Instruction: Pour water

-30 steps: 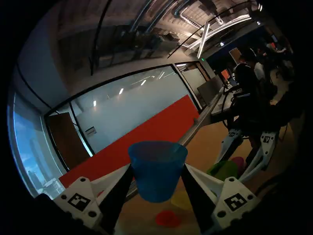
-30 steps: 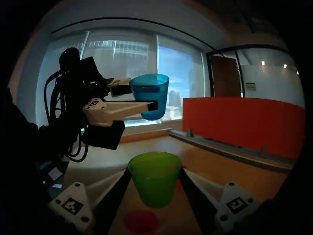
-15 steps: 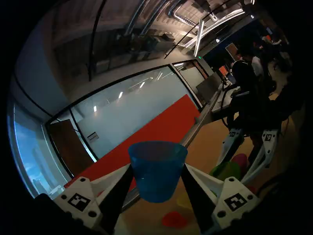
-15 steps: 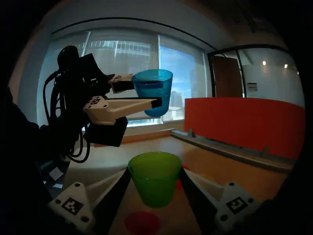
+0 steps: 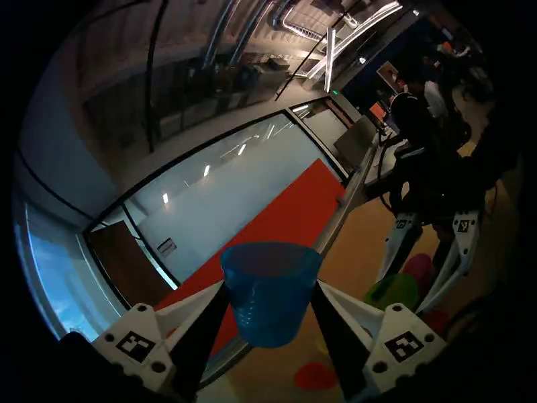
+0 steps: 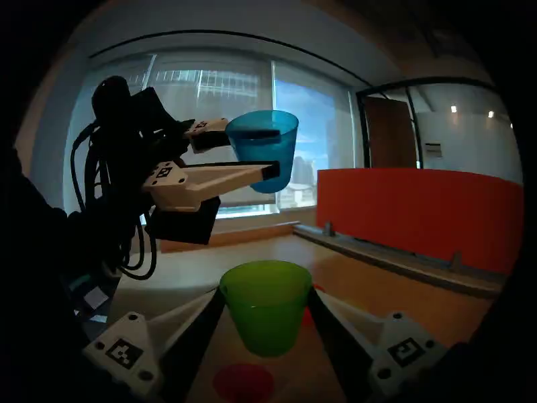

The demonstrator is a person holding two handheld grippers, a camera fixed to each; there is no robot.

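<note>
Wooden surface (image 6: pixel 376 282), closed along its far edge by a red partition (image 6: pixel 416 208), lies below both cups, so water that misses would splash across it. The left hand-held gripper (image 5: pixel 270 290) clamps the blue cup (image 5: pixel 270 305) near upright, raised and apart from the green cup (image 6: pixel 266 305), which the right hand-held gripper (image 6: pixel 266 295) grips lower down. Tipping from here would likely fall short of the green rim. Open room lies between them; a red disc (image 6: pixel 243 383) sits toward the near edge

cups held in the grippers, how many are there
2. A blue cup sits between the left gripper's fingers, raised higher; a green cup sits between the right gripper's fingers, over the table. Other coloured things on the table are too unclear to count.
</note>
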